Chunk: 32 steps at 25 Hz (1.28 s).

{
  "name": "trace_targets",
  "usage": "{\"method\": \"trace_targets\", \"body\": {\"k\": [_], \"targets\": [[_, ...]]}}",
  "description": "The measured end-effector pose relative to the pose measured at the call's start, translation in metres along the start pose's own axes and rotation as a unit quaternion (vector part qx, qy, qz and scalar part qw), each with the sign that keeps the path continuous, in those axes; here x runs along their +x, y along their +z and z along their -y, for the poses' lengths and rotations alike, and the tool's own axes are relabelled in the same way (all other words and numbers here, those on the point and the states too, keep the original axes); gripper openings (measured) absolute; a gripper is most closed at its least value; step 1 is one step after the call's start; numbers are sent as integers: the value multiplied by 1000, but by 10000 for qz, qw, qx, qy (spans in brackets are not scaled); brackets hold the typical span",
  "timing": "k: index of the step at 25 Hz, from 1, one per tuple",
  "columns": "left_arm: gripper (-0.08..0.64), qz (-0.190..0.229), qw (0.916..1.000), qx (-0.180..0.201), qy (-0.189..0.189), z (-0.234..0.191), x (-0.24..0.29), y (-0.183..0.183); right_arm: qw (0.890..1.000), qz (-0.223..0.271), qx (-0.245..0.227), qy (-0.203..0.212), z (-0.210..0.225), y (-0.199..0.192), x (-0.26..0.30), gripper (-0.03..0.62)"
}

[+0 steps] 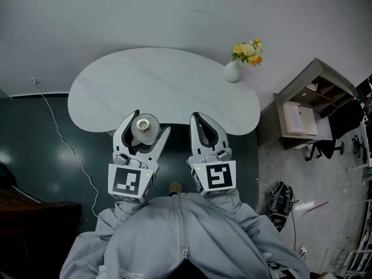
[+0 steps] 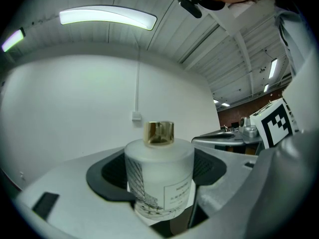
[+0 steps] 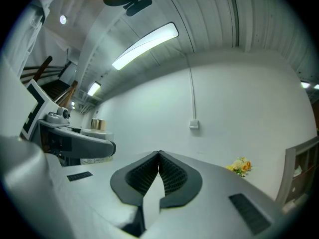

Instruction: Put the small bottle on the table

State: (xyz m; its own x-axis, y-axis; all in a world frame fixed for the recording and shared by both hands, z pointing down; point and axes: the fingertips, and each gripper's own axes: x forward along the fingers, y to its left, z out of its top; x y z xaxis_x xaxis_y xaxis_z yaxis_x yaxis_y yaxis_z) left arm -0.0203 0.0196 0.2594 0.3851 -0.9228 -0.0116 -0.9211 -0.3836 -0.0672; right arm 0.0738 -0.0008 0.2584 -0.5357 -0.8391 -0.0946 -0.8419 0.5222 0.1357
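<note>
A small frosted white bottle (image 1: pixel 145 129) with a gold cap stands upright between the jaws of my left gripper (image 1: pixel 149 122), which is shut on it. In the left gripper view the bottle (image 2: pixel 159 180) fills the middle, held by its body, with the gold cap (image 2: pixel 159 132) on top. It hangs just in front of the near edge of the white oval table (image 1: pixel 116 92). My right gripper (image 1: pixel 199 121) is beside it, shut with nothing between its jaws; in the right gripper view its tips (image 3: pixel 159 156) touch.
A white vase of yellow flowers (image 1: pixel 237 63) stands at the table's right side, also in the right gripper view as flowers (image 3: pixel 239 166). A wooden shelf unit (image 1: pixel 308 106) and office chair (image 1: pixel 334 133) are at the right. A white cable (image 1: pixel 64 141) trails over the dark floor at the left.
</note>
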Motion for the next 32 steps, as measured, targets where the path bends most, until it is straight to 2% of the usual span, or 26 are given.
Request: {"method": "trace_targets", "body": {"k": [10,14,21,32], "targets": [[334,160,9995,-117,227,-2,32,-2,9996,-5,73,276,25,-16,25,26],[334,-126,9996,-34,264,-8,41,-9,9995,-39,114,298,28,-20,32,26],[334,254,9995,-160,82,-24,72,-8,9997,-103,106,205,39,-31,60,26],[334,304,9992,-208,-168,-77,142,-17,9998,-139,52,123,52,-49,140,26]]}}
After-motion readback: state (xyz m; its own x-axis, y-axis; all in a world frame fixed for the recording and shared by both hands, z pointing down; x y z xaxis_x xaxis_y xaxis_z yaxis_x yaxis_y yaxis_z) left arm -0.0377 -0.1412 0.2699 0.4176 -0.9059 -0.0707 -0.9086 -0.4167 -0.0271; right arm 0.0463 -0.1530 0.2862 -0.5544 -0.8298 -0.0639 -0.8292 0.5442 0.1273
